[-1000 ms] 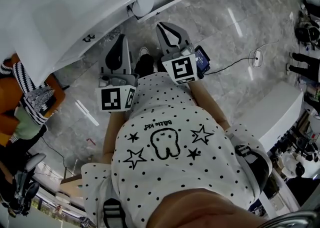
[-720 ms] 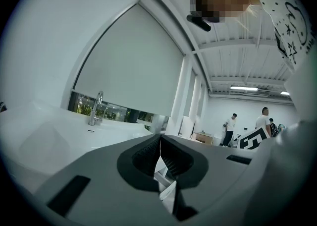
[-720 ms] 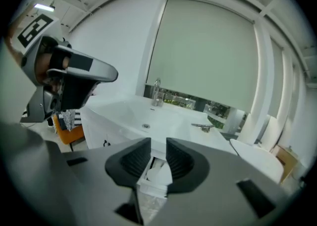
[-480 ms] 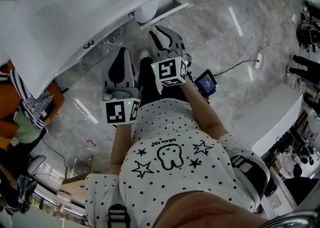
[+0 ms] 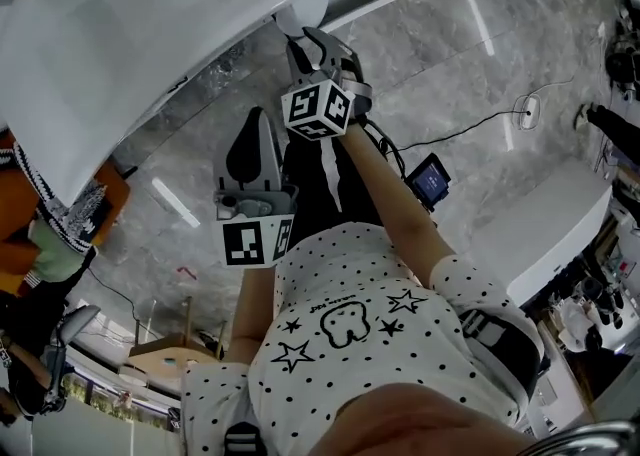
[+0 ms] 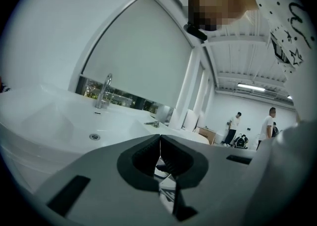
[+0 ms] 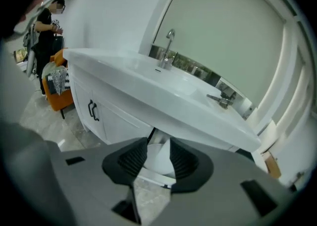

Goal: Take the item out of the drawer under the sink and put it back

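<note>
Judging the white under-sink drawer front (image 7: 158, 160) rigid and slick, grip its edge with the right tool (image 7: 157, 156), whose jaws have just been opening, empty; the left tool (image 6: 159, 145) is pressed together.

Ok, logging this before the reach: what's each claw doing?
Left grey claw: closed, empty.
Right grey claw: open, has just been opening, nothing in it.

Faucet (image 7: 168, 49) on sink (image 7: 138, 79), cabinet (image 7: 106, 116) beneath.

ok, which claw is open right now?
The right claw: its jaws have just been opening and stand apart, nothing between them, aimed under the sink. The left claw is shut, empty.
</note>
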{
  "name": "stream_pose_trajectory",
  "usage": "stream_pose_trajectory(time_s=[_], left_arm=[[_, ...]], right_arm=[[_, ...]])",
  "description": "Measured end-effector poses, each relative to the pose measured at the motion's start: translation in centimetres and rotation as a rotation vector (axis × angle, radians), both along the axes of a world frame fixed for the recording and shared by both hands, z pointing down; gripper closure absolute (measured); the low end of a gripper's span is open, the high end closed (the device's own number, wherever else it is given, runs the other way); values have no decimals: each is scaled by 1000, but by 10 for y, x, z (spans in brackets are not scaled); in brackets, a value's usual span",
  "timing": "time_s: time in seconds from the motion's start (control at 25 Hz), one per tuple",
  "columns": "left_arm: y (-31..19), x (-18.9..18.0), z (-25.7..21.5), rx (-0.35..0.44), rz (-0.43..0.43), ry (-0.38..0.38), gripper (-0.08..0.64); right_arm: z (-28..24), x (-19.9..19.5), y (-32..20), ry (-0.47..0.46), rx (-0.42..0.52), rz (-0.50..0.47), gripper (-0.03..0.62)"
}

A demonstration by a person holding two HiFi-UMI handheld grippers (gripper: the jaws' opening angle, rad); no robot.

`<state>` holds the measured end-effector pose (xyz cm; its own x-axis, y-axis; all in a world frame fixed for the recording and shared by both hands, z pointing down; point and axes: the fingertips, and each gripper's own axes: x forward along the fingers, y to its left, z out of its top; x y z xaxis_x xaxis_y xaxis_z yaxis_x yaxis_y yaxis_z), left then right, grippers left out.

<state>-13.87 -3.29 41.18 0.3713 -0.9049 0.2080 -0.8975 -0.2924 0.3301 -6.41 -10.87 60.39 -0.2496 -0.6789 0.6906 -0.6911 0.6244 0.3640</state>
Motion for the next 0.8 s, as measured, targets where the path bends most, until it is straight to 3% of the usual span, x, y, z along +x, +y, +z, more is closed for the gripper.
stream_pose_trajectory(time_s=[0.32,0.8], left_arm=[[-8,-7,31,-24,-37,15,555],[-9,-31,28,-48,-79,24,555]], right_arm=[[77,-7,-15,206,-86,-49,433],[121,-25,-16,397,-227,-38,389]])
